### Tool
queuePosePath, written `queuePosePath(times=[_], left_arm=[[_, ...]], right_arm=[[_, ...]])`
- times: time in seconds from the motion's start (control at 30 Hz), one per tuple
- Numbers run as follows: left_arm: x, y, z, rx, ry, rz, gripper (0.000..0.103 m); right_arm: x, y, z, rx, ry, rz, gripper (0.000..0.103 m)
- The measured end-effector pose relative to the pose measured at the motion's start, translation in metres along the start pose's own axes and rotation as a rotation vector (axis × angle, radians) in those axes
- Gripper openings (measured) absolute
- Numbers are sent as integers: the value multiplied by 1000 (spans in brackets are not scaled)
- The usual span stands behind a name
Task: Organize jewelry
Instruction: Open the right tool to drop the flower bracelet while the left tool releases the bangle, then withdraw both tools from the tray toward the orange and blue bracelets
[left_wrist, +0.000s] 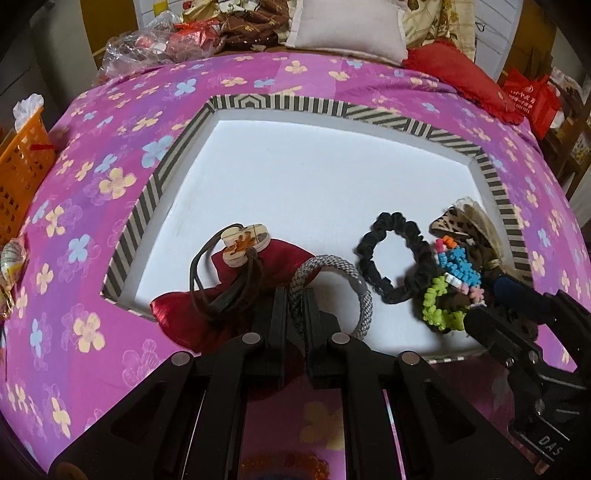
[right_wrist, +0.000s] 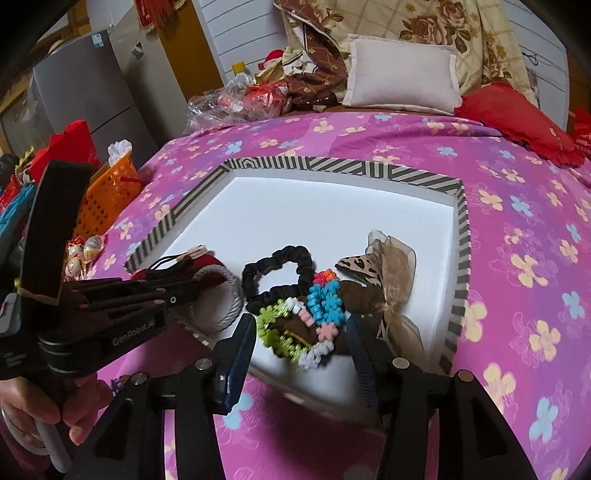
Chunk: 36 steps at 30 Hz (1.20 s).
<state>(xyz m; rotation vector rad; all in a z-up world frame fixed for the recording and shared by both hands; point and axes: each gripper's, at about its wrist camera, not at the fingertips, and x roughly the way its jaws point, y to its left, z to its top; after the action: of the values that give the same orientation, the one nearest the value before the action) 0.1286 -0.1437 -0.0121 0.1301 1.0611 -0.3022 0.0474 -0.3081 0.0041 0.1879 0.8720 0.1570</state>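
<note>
Grey bangle (left_wrist: 295, 291) pinched betw. left gripper (left_wrist: 295, 314) jaws.

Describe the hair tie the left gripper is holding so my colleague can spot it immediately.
Find the striped-rim tray on the pink flowered bedspread. At its near edge the left gripper pinches a grey braided ring, between a red pouch and a black scrunchie. It alone is smooth, grey and woven.

Right claw (right_wrist: 301, 347) sits open around the colorful flower scrunchie (right_wrist: 299, 325) in the striped tray (right_wrist: 461, 236) on the bed.
</note>
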Motion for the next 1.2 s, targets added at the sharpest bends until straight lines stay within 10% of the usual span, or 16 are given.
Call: queuePosePath(times=[0.17,1.2], left_arm=[[-18,3,-2,-26,-48,-30,58],[-134,38,-139,-72,-209,143,61]], right_arm=[[-21,6,-7,4,-30,1,65],[-113,74,-98,-44,-88,-29,72]])
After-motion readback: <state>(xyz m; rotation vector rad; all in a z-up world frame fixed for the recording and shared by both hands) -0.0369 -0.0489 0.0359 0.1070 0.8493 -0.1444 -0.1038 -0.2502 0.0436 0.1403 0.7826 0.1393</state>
